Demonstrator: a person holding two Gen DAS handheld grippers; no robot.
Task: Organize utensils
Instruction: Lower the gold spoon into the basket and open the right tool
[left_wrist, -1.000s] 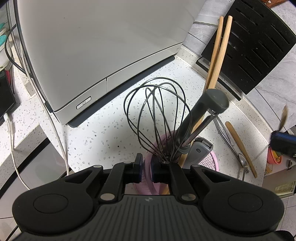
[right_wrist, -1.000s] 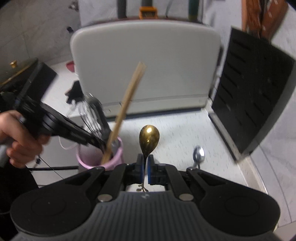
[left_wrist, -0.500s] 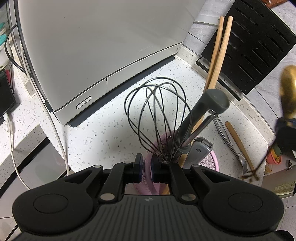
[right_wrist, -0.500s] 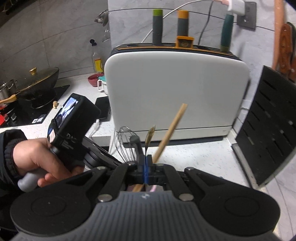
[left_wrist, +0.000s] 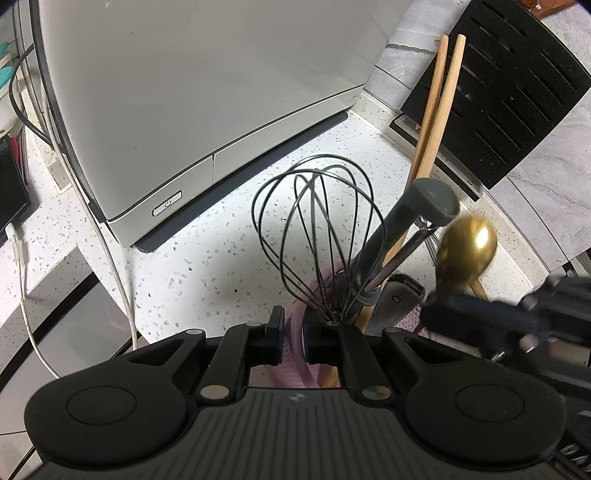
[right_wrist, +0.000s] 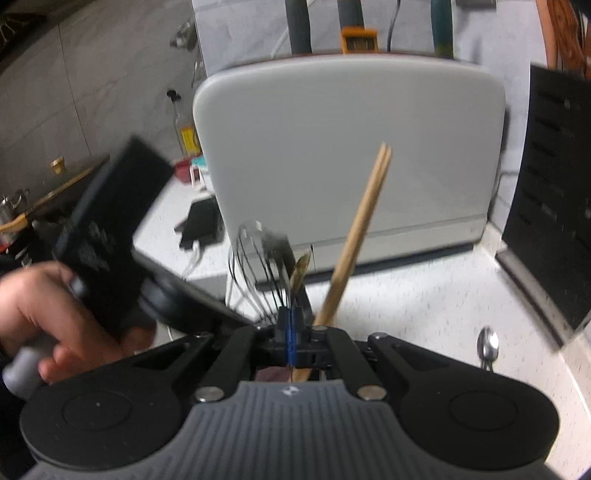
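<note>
A pink utensil holder stands on the speckled counter. It holds a black wire whisk, a grey-handled tool and two wooden chopsticks. My left gripper is shut on the holder's near rim. My right gripper is shut on the thin handle of a gold spoon, bowl upward. In the left wrist view the gold spoon hangs at the holder's right side, with the blurred right gripper below it.
A large white appliance fills the back, a black slotted rack leans at the right. A silver spoon lies on the counter at right. White cables run down the left. A hand holds the left gripper.
My right gripper has carried the gold spoon from the far right in to the holder's right side and lower. The left gripper and the holder have stayed still.
</note>
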